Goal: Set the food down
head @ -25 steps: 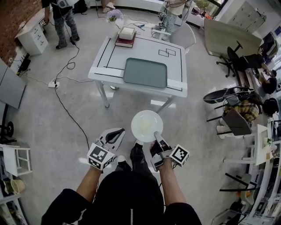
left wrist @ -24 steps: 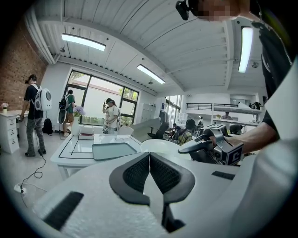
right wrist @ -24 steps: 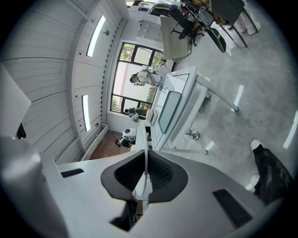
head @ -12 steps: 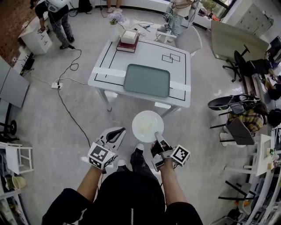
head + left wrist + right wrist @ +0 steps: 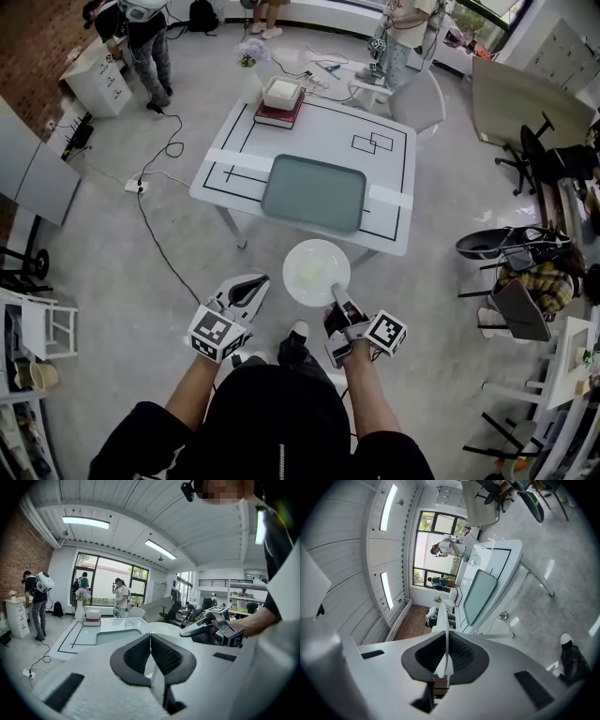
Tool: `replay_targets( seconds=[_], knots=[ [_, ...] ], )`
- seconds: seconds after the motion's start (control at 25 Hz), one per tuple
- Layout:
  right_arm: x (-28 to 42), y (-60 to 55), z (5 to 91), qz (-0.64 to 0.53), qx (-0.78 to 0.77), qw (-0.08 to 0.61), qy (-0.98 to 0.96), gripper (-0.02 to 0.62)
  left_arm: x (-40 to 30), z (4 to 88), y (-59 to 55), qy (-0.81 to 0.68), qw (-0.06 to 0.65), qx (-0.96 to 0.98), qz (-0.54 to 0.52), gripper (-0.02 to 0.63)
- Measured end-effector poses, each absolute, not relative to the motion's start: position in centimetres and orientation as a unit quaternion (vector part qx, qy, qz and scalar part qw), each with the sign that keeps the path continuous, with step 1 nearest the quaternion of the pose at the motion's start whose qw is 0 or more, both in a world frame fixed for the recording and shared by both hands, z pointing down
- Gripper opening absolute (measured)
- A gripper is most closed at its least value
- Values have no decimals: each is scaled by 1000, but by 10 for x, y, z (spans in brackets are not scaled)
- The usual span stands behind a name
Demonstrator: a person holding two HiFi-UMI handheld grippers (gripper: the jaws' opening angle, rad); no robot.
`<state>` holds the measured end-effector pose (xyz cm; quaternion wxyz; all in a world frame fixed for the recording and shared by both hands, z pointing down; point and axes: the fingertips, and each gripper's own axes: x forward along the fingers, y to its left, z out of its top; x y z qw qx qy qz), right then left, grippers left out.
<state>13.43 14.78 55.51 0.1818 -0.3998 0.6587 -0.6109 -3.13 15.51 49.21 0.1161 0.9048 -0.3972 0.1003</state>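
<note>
Holding a plate of food by one edge, just short of the table.
The right gripper (image 5: pixel 336 300) is clamped on the near rim of the white plate (image 5: pixel 298 255), which is level in the air. It looks rigid, slick and breakable, and the pale food (image 5: pixel 311 272) could slide if it tips. The left gripper (image 5: pixel 246 289) is closed on nothing. On the table (image 5: pixel 398 159), a green tray (image 5: pixel 314 193) lies nearest, with the books (image 5: pixel 279 103) and vase (image 5: pixel 249 82) well behind.

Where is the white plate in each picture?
Head view: white plate, centre, its near rim in the right claw.
Left gripper view: centre, just past the shut left claw.
Right gripper view: lower centre, edge-on, a thin white line in the claw.
Shared landmark: the green tray on the table, beyond the plate in all three.
</note>
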Motion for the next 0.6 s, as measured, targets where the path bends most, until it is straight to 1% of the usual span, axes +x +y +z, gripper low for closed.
replay_targets(
  seconds=[0.16,0.28,0.4,0.6],
  knots=[
    [143,130,550,-616,-375,187,667,18,-18,484,144,-407,111,901,106,9],
    [150,127,555,-619,-376,177,667,18,-15,480,139,-415,112,896,112,9],
    [152,122,553,-623,-361,194,666,18,-12,476,131,-422,110,893,112,9],
    [165,118,556,-629,-363,192,660,18,-1,473,121,-422,105,893,118,9]
  ],
)
